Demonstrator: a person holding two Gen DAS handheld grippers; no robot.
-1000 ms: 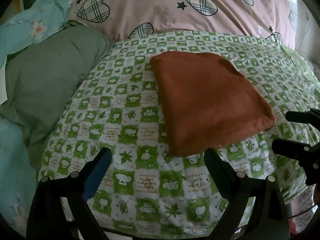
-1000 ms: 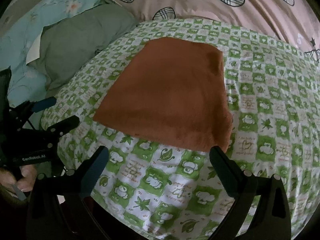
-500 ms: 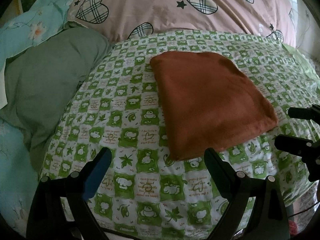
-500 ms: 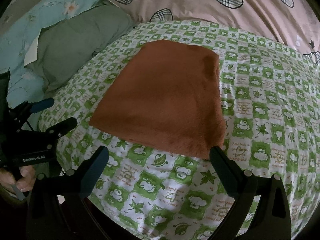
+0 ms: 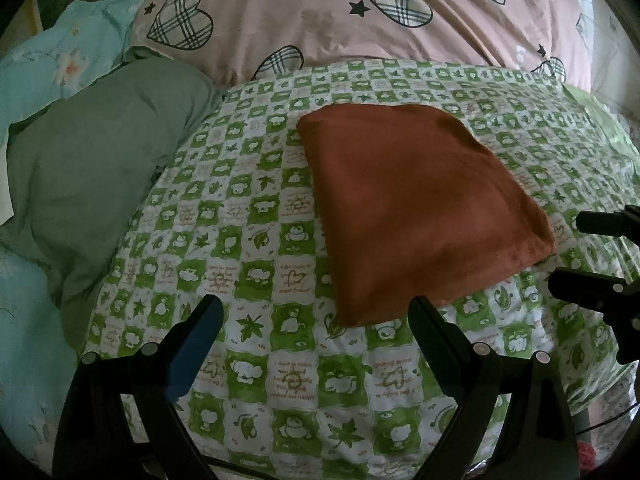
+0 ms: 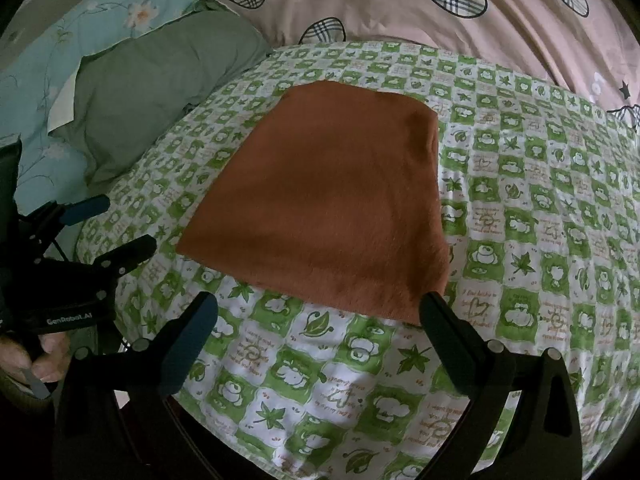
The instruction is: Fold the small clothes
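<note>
A rust-orange folded cloth (image 5: 416,208) lies flat on the green-and-white checked bed sheet (image 5: 256,240); it also shows in the right wrist view (image 6: 332,208). My left gripper (image 5: 316,312) is open and empty, just short of the cloth's near left corner. My right gripper (image 6: 320,308) is open and empty, its right finger (image 6: 444,320) at the cloth's near right corner. Each gripper shows in the other's view: the right one (image 5: 572,252) at the right edge, the left one (image 6: 116,224) at the left edge.
A grey-green pillow (image 5: 92,168) and a light blue floral cover (image 5: 52,64) lie to the left. A pink quilt with plaid hearts (image 5: 360,12) is bunched behind the sheet. The bed's front edge runs just below the grippers.
Both grippers have moved slightly forward toward the cloth's near edge. The cloth has not moved and both grippers stay open.
</note>
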